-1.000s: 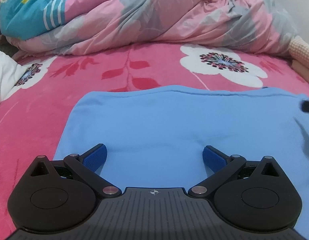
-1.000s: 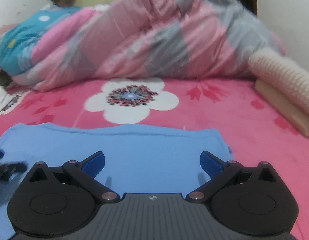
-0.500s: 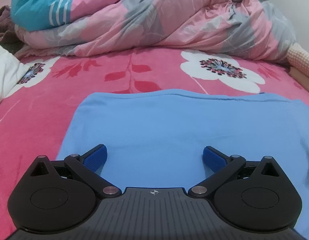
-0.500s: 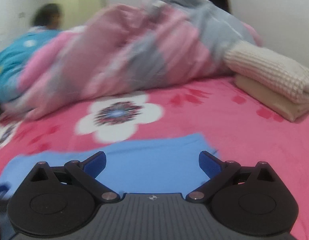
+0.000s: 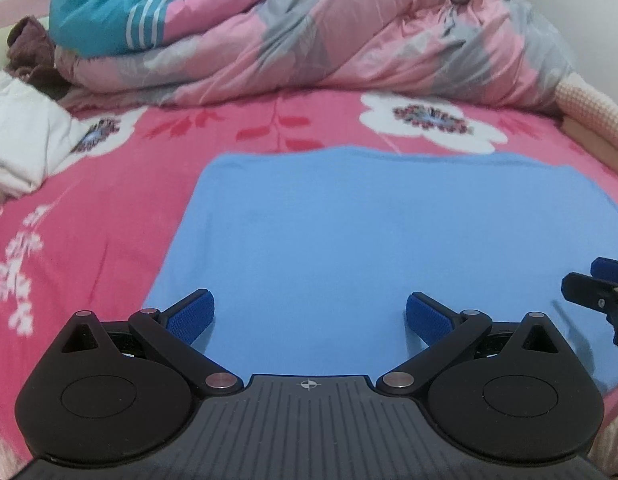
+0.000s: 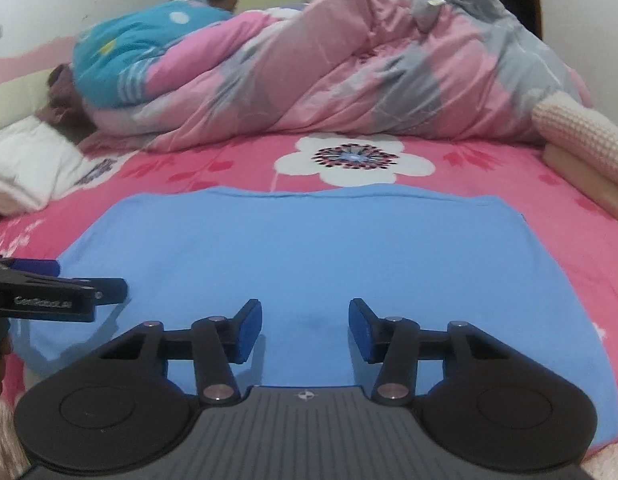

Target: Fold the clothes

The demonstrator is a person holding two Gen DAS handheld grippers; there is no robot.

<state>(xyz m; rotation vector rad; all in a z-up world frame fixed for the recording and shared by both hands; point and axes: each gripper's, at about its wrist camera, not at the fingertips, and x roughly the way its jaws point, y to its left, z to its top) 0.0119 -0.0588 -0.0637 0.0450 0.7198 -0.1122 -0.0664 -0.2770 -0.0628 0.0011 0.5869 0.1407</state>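
Right claw [image 6: 305,330]: jaws half-spread and closing, aimed down at the near part of the blue garment [image 6: 309,256]. Blue fabric shows in the gap, but the pads do not press on it; no fold pinched yet. Left claw [image 5: 309,320]: jaws wide apart, nothing held, poised over the garment's near-left area.

Garment lies flat and smooth on the pink floral bed sheet [image 6: 489,160], far hem straight, already a rough rectangle.

Judgement: the step in hand is taking hold of the near edge. Best to catch only the top layers at the hem, both claws level with each other, so the fold lifts evenly without dragging the sheet.

Surroundings: white cloth [image 5: 21,148] at left, cream knitted item [image 6: 581,140] on a beige folded piece at right, rumpled pink-grey quilt [image 6: 369,72] behind, a person in blue beyond. All well apart from the garment; the fold path looks unobstructed.
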